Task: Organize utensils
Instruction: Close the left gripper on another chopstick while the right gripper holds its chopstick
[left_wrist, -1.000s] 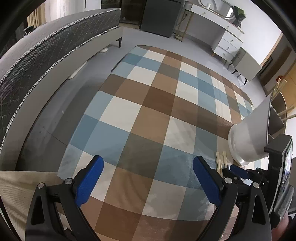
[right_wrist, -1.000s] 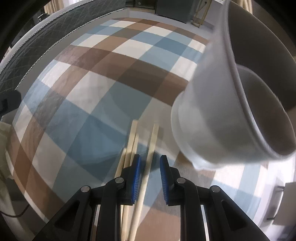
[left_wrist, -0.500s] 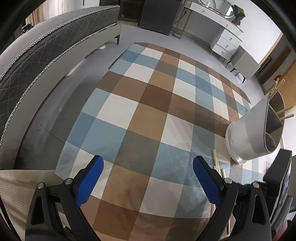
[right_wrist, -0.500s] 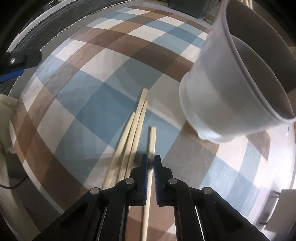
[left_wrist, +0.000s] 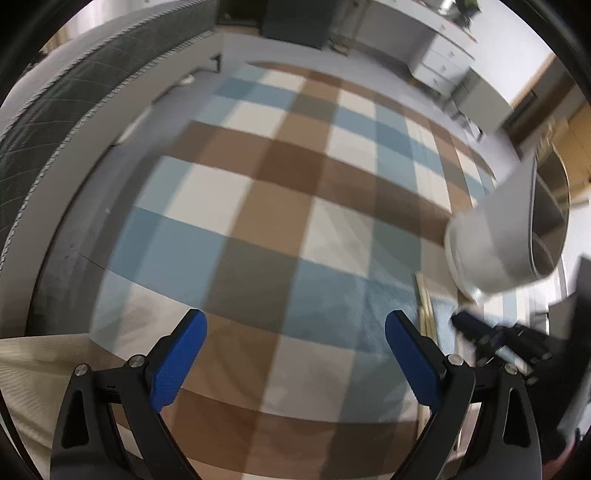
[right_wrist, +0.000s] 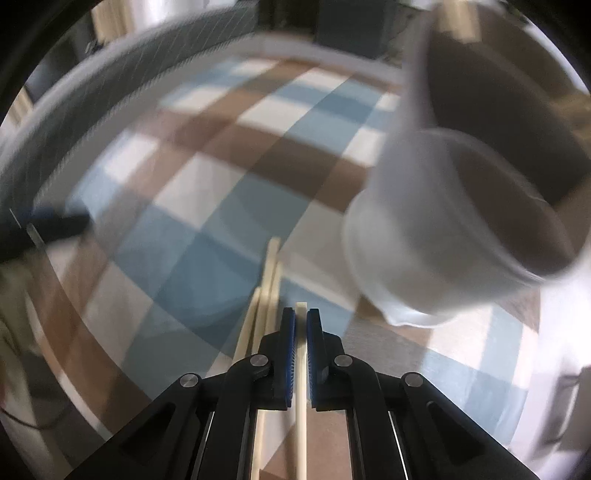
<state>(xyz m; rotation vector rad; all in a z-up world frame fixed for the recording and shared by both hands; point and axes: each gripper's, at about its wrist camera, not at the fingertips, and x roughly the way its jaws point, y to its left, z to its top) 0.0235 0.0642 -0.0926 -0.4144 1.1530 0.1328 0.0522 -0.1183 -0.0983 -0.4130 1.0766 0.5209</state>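
Note:
In the right wrist view my right gripper is shut on one pale wooden chopstick, whose tip pokes out just past the blue pads. Three more chopsticks lie side by side on the checked rug, just left of the pads. A white two-compartment utensil holder stands close by on the right, with chopstick ends showing in its far compartment. In the left wrist view my left gripper hangs open over the rug with nothing between its fingers. The holder and the right gripper sit at that view's right edge.
A blue, brown and cream checked rug covers the floor. A grey quilted bed runs along the left. White drawers and a dark cabinet stand at the far side of the room.
My right gripper closed on the single chopstick and has lifted a little with it. The left gripper stayed open and hardly moved.

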